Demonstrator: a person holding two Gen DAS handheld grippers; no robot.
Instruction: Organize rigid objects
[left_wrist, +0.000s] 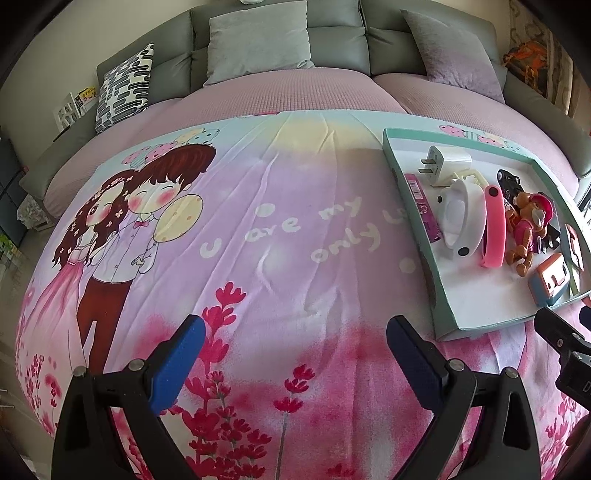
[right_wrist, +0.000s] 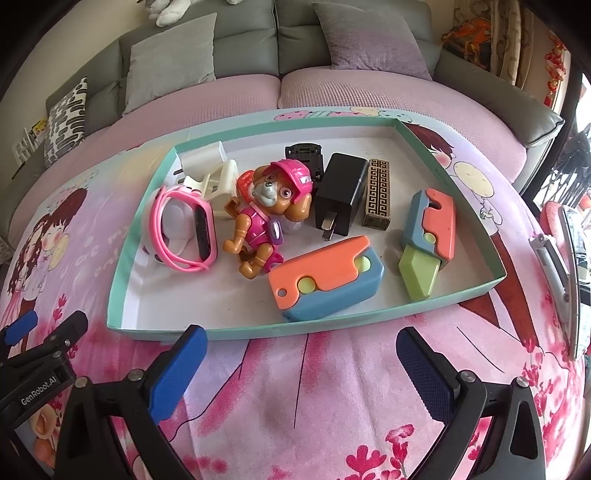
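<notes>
Inside tray (right_wrist: 122, 291): toys, chargers, pink watch (right_wrist: 184, 230).

Lying in a teal-walled tray (right_wrist: 117, 280): pink watch (right_wrist: 184, 232), toy dog (right_wrist: 266, 218), black charger (right_wrist: 338, 194), two orange-and-blue toy knives (right_wrist: 325, 277), one showing its green blade.

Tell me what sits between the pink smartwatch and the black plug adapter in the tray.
In the right wrist view, the brown puppy figure in a pink helmet lies between the pink smartwatch and the black plug adapter.
</notes>
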